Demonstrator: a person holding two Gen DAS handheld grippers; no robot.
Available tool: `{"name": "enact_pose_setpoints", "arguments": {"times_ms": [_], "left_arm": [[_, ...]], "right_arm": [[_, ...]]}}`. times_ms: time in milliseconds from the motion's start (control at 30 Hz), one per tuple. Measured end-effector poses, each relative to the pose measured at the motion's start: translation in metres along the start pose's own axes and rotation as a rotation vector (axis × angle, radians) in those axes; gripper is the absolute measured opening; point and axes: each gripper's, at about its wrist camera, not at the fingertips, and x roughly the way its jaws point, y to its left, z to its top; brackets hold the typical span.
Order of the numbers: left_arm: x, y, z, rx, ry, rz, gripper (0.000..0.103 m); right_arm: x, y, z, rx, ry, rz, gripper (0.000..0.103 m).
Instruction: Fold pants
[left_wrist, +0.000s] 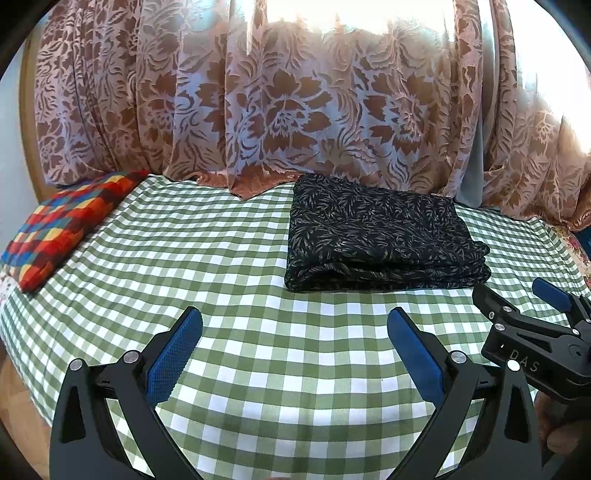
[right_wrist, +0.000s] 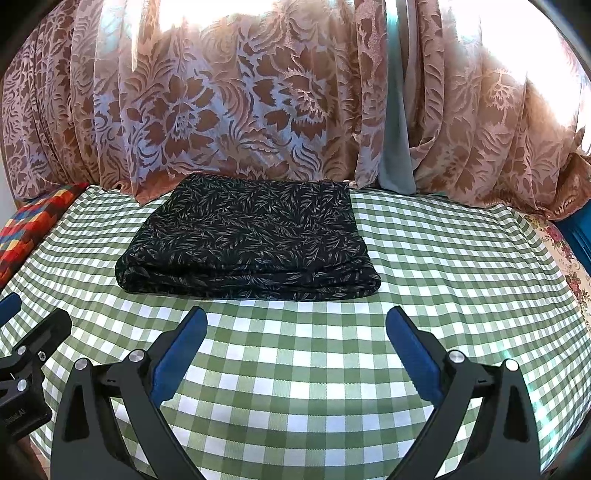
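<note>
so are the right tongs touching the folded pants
Apart. The right wrist view shows checked cloth between the open right tongs and the pants.

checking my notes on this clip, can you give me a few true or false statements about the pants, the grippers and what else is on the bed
1. The pants lie folded in a stack on the checked sheet. True.
2. The left gripper is shut on the pants. False: it is open and holds nothing, short of the pants.
3. The right gripper is open. True.
4. A colourful pillow lies on top of the pants. False: it lies apart, at the sheet's left edge.
5. A flowered curtain hangs behind the bed. True.
</note>
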Motion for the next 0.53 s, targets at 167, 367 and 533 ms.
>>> {"name": "enact_pose_setpoints", "arguments": {"times_ms": [167, 367, 533], "left_arm": [[-0.001, -0.001, -0.001, 0.022, -0.022, -0.006, 0.099], [0.002, 0.000, -0.001, 0.007, 0.003, 0.006, 0.099], [0.011, 0.006, -0.003, -0.019, 0.038, -0.001, 0.099]], "right_arm": [[0.001, 0.000, -0.002, 0.001, 0.005, -0.002, 0.098], [0.004, -0.003, -0.005, 0.001, 0.015, -0.001, 0.098], [0.007, -0.010, -0.007, 0.004, 0.031, -0.009, 0.098]]}}
